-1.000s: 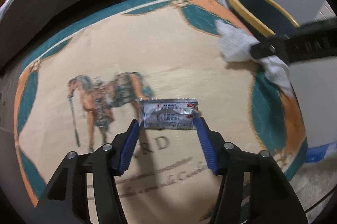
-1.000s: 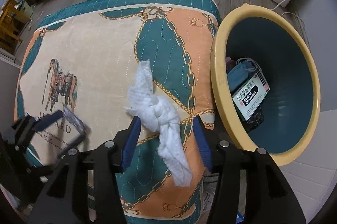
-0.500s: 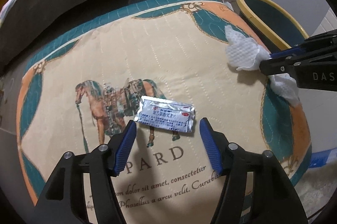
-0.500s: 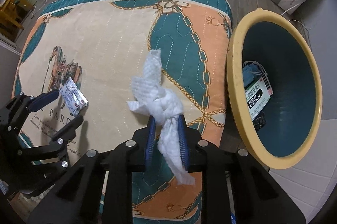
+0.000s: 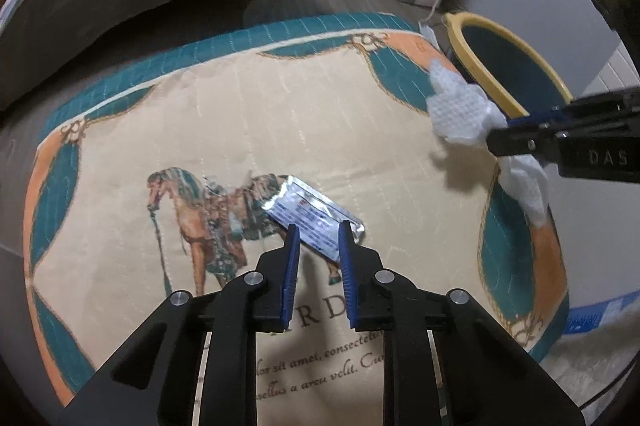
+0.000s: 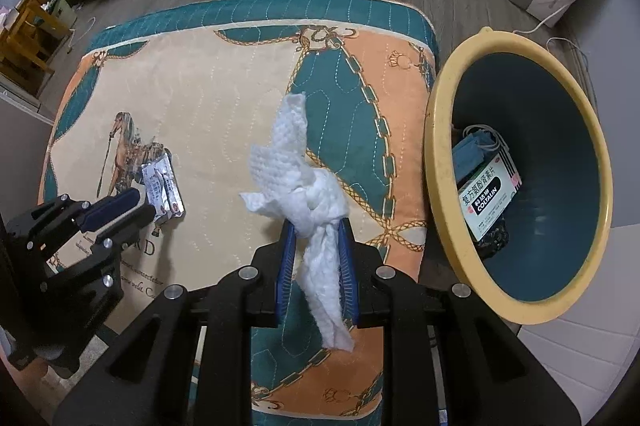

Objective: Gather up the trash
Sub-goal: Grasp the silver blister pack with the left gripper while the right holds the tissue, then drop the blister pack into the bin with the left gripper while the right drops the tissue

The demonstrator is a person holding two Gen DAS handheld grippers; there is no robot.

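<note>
Left gripper jaws just closed, pinching the foil sachet for lifting. Right gripper clamps the knotted paper towel; trash bin sits just right, ready for dropping.

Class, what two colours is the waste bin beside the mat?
The waste bin has a yellow rim and a dark teal inside, clearest in the right wrist view.

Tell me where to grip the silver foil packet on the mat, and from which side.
Take the foil packet across its narrow width, coming down from above. It lies flat and slanted on the mat, so only its long edges offer purchase. The left gripper, whose jaws have just been closing, already straddles that near end.
</note>
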